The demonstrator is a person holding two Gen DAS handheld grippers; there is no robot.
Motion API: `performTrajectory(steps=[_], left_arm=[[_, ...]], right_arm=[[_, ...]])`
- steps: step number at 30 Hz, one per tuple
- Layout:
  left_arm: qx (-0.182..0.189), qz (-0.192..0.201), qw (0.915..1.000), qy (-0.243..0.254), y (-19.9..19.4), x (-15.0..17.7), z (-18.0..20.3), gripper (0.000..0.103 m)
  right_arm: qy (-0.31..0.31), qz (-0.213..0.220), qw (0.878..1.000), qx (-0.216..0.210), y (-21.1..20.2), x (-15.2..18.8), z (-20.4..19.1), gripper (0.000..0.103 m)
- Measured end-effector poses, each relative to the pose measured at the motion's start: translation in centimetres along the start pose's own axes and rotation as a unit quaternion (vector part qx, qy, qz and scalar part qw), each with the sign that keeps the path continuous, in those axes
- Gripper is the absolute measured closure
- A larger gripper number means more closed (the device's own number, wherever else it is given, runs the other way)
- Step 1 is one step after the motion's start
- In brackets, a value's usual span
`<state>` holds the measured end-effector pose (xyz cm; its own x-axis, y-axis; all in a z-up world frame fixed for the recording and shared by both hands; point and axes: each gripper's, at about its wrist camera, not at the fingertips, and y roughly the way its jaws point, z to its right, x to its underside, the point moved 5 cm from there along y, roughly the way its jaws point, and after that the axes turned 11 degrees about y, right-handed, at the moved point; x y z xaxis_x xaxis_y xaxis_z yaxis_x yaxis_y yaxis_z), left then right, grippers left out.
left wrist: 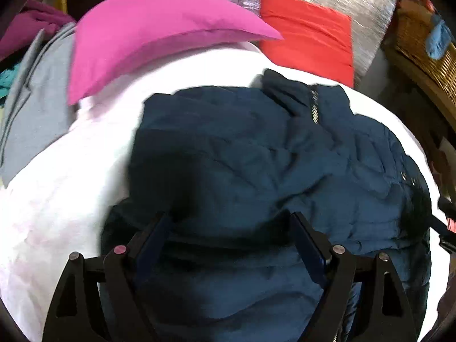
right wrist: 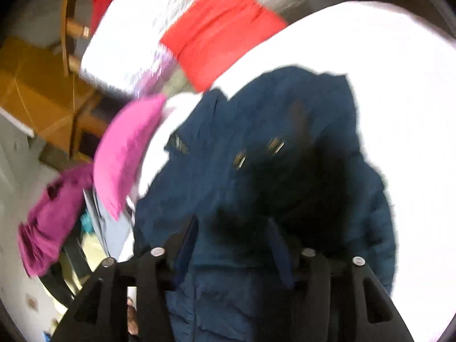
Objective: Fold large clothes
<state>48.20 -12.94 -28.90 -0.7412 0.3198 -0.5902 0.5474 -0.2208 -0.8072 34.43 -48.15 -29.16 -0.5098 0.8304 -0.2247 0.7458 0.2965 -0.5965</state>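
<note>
Right wrist view motion-blurred; jacket detail smeared, lower hem cut off by frame edge. Navy puffer jacket point(left wrist: 256, 165) point(right wrist: 256, 199) lies crumpled on white bedding point(left wrist: 57, 199) point(right wrist: 384, 85), zipper point(left wrist: 314, 108) visible near collar. Left gripper point(left wrist: 230, 236) spread wide, 2 fingers over jacket fabric, nothing pinched. Right gripper point(right wrist: 230, 242) also spread, fabric between fingers; contact unclear. Pink pillow point(left wrist: 148, 34) point(right wrist: 125, 154) and red cushion point(left wrist: 310, 37) point(right wrist: 219, 31) beyond jacket. Wicker basket point(left wrist: 421, 48) at right.

No readable text, labels, brands or numbers anywhere.
</note>
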Motion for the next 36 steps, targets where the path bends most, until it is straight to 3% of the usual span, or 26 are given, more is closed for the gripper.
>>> performTrajectory(steps=[6,12,15,17,22,25,27,29,31,36], left_arm=[[-0.012,0.002,0.9975,-0.070,-3.0,1.8,-6.2,0.017],[-0.001,-0.031,0.9872,-0.157,-2.6,4.7,-11.6,0.017],[-0.001,-0.036,0.9854,-0.166,-2.5,5.3,-12.3,0.017],[0.003,-0.038,0.9848,-0.169,-2.2,5.2,-12.1,0.017],[-0.002,-0.033,0.9875,-0.154,-3.3,5.1,-12.0,0.017],[-0.002,-0.036,0.9889,-0.144,-3.2,4.7,-11.1,0.017],[-0.004,-0.037,0.9903,-0.133,-3.7,4.9,-10.9,0.017],[-0.014,-0.037,0.9919,-0.121,-4.5,5.2,-10.9,0.017],[-0.025,-0.036,0.9931,-0.109,-5.3,5.7,-10.9,0.017],[-0.016,-0.043,0.9941,-0.098,-7.6,8.9,-10.9,0.017]], right_arm=[[0.060,0.049,0.997,0.016,-3.4,-3.0,4.5,0.043],[0.071,0.020,0.996,0.044,-0.5,-3.0,6.9,0.043],[0.064,-0.004,0.997,0.049,1.5,-2.8,7.3,0.043],[0.038,-0.005,0.998,0.056,2.3,-2.5,6.6,0.066],[-0.041,0.042,0.996,0.069,1.3,-1.9,2.7,0.067],[-0.027,0.030,0.992,0.116,2.8,-1.8,4.4,0.067],[0.001,0.020,0.994,0.107,2.8,-1.7,5.0,0.067],[0.009,0.020,0.994,0.104,1.8,-1.8,4.5,0.057],[0.004,0.030,0.996,0.086,0.3,-1.5,3.6,0.039],[-0.009,0.016,0.997,0.073,-2.8,0.8,3.4,0.036]])
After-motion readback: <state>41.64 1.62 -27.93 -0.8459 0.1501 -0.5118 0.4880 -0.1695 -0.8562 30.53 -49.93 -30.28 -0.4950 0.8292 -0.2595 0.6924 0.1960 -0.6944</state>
